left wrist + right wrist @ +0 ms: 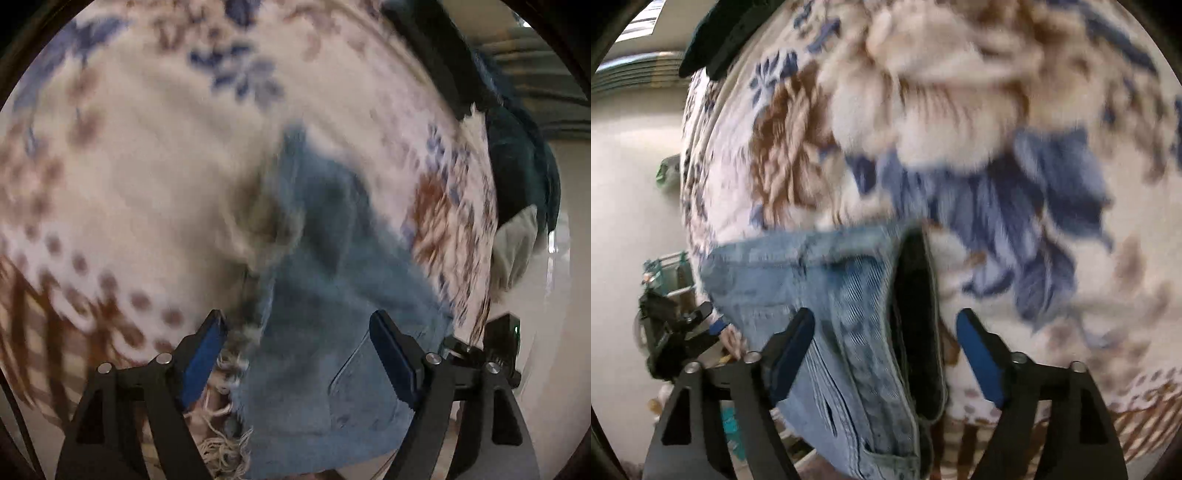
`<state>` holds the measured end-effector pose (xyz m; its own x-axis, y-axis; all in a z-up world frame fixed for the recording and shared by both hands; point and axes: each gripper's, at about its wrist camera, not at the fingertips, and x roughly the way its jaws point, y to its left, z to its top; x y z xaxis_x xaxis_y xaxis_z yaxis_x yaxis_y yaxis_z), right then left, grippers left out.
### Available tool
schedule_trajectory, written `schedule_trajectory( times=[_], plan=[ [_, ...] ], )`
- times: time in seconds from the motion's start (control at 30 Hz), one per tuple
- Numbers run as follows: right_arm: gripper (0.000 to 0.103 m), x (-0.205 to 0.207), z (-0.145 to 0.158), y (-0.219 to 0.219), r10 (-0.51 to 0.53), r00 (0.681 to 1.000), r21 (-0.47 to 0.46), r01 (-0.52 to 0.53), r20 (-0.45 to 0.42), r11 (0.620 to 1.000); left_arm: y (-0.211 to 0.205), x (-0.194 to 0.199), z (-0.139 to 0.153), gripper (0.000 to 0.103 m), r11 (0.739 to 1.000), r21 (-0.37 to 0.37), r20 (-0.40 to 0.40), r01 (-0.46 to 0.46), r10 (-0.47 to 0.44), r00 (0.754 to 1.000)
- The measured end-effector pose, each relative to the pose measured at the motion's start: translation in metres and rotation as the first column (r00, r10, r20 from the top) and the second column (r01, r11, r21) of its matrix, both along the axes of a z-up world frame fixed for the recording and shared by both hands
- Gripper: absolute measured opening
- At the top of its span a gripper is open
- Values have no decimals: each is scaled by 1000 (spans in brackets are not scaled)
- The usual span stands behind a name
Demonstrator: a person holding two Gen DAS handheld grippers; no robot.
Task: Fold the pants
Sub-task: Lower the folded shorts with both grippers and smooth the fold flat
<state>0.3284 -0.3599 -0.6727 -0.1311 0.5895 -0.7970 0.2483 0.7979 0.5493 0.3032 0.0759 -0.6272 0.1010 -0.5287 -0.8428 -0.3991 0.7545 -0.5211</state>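
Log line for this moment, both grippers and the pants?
left gripper open over frayed hem | right gripper open over waistband | denim pants ungrasped on floral blanket | views motion-blurred

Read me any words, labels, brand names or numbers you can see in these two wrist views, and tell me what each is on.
None can be read.
Jeans: no tag or brand patch shows; the waistband is blurred.
Floral blanket: pattern only, no lettering.
Left gripper and right gripper: plain blue pads, no markings.
Pale sheet at top left of the right wrist view: too small and blurred.
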Motion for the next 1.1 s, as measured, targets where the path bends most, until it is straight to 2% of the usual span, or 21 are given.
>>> schedule_trajectory(
  times=[0.07, 0.13, 0.2, 0.3, 0.33, 0.37, 0.4, 0.43, 0.47, 0.5, 0.53, 0.57, 0.6, 0.67, 0.77, 0.97, 1.1],
  plan=[
    [83, -9, -15, 4, 11, 999, 76, -9, -30, 997, -10, -5, -17, 78, 999, -51, -18, 5, -5, 1000],
    [86, -15, -32, 18, 35, 998, 158, -28, -42, 987, -21, -1, -24, 78, 998, -57, -17, 19, -20, 1000],
    [87, -17, -38, 35, 92, 996, 158, -90, -4, 983, -33, 5, -21, 77, 998, -26, -7, 53, -53, 999],
    [87, -14, -33, 54, 160, 986, 164, -167, 53, 972, -50, 13, -10, 76, 995, -31, 51, 98, -97, 994],
    [87, -13, -31, 59, 177, 982, 162, -186, 66, 969, -57, 15, -8, 72, 992, -28, 69, 121, -119, 990],
    [84, -13, -31, 63, 198, 977, 147, -207, 75, 967, -66, 15, -9, 62, 989, -6, 71, 144, -144, 987],
    [82, -14, -33, 65, 217, 973, 121, -225, 79, 967, -72, 15, -14, 51, 985, 37, 53, 171, -173, 983],
    [76, -13, -35, 66, 212, 974, 109, -220, 77, 970, -76, 16, -19, 34, 981, 48, 46, 186, -188, 981],
    [67, -13, -36, 66, 197, 978, 101, -204, 74, 974, -77, 17, -21, 25, 980, 64, 47, 188, -191, 980],
    [61, -13, -35, 65, 187, 980, 87, -193, 72, 977, -78, 18, -21, 21, 979, 77, 42, 187, -190, 981],
    [46, -14, -32, 64, 179, 981, 72, -185, 75, 980, -76, 19, -19, 17, 980, 79, 43, 183, -187, 981],
    [37, -15, -26, 63, 165, 983, 48, -169, 86, 984, -75, 20, -15, 13, 981, 78, 55, 178, -182, 982],
    [29, -17, -21, 59, 158, 983, 38, -162, 94, 986, -75, 20, -11, 12, 981, 81, 60, 177, -182, 981],
    [24, -21, -5, 60, 150, 982, 6, -152, 119, 988, -81, 20, 3, 9, 978, 91, 86, 186, -194, 977],
    [22, -26, 15, 67, 133, 981, -19, -131, 141, 991, -88, 24, 22, 8, 975, 102, 120, 196, -208, 971],
    [20, -22, 60, 75, 95, 976, 1, -97, 194, 995, -63, 26, 62, 8, 977, 77, 185, 197, -208, 960],
    [20, -4, 91, 91, 78, 972, 5, -81, 223, 997, -50, 47, 93, 8, 978, 61, 225, 198, -207, 952]
  ],
)
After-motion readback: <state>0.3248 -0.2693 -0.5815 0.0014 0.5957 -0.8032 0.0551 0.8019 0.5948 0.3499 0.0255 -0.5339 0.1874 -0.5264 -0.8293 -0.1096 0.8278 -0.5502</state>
